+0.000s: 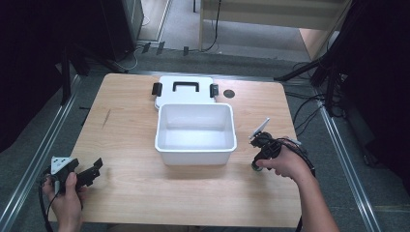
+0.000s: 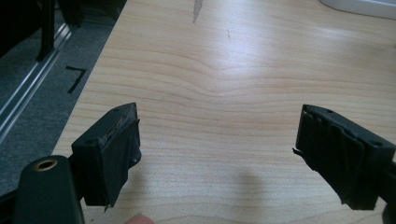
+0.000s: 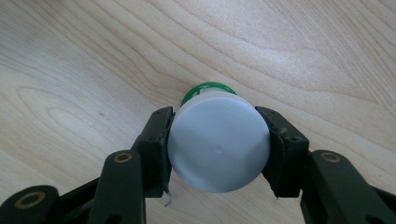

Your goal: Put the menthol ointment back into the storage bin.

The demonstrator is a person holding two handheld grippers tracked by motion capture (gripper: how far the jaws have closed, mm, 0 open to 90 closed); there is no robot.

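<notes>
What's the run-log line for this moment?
left gripper: open, nothing held | right gripper: shut on bottle cap, bottle on table | bin: open, lid behind

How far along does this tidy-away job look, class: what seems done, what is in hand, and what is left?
Done: the white box stands open, its lid lying behind it. In hand: the right gripper is shut on a white-capped green bottle, low at the table. Left: probably the bottle goes into the box, which looks empty, then the lid on. The left gripper is open, idle.
</notes>
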